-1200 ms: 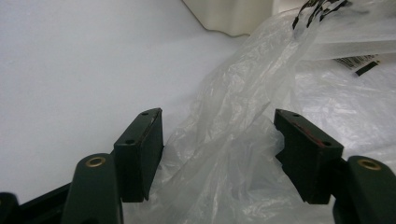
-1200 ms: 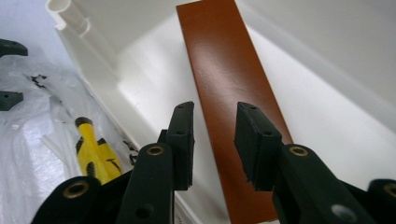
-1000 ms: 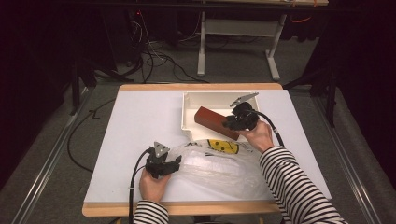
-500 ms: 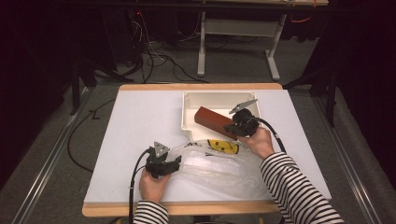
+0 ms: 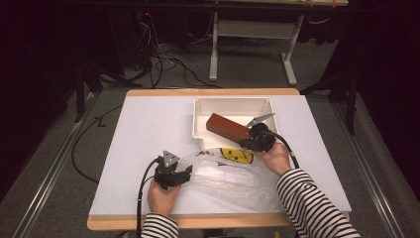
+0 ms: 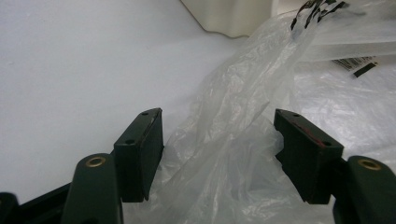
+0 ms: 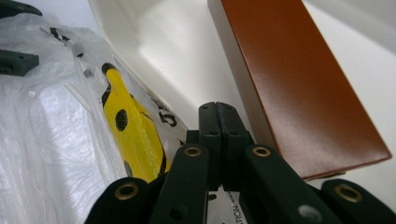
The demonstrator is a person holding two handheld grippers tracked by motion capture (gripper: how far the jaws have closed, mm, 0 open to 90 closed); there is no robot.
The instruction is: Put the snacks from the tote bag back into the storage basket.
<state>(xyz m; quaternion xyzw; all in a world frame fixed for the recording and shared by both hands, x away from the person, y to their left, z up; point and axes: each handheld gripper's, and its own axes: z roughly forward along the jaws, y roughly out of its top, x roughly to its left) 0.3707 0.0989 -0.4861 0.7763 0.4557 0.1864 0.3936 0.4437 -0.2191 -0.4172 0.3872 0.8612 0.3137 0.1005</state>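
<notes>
Left gripper [image 6: 219, 158] gapes around loose bag [image 5: 223, 178], right gripper [image 7: 218, 140] closed on its edge — plastic may slip or tear.

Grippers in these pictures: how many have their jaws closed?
1. The right gripper, beside the brown block at the white bin, is closed. The left gripper stands open around the plastic bag.

In the right gripper view, the brown block [image 7: 303, 88] runs off the top edge beyond the shut jaws. Left of them, black print on the plastic bag [image 7: 56, 140] is partly hidden, unreadable.
</notes>
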